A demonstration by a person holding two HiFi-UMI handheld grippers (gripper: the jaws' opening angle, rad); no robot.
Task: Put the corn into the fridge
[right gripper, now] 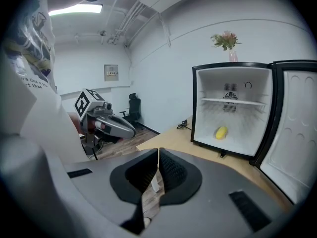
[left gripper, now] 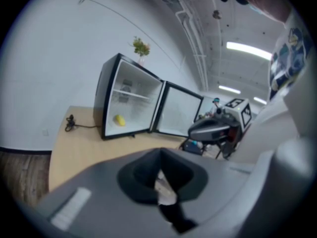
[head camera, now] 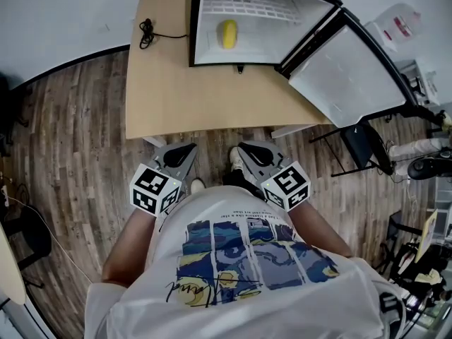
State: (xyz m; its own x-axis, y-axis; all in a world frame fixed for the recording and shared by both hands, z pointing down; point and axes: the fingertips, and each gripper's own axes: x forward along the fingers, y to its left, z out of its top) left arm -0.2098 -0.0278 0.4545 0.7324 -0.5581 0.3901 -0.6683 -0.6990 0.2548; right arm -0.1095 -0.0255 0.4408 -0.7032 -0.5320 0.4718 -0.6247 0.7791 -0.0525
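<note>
The yellow corn [head camera: 228,34] lies inside the small black fridge [head camera: 212,58], on its white floor; it also shows as the corn [left gripper: 119,119] in the left gripper view and the corn [right gripper: 221,132] in the right gripper view. The fridge door [head camera: 347,75] stands wide open to the right. Both grippers are held close to the person's body, well back from the table. My left gripper [head camera: 185,151] is shut and empty. My right gripper [head camera: 247,149] has its jaws together with nothing between them.
The fridge stands on a light wooden table [head camera: 205,97] with a black cable [head camera: 147,32] at its back left corner. Wood floor lies between the table and the person's feet. A black chair [head camera: 364,147] and clutter stand to the right.
</note>
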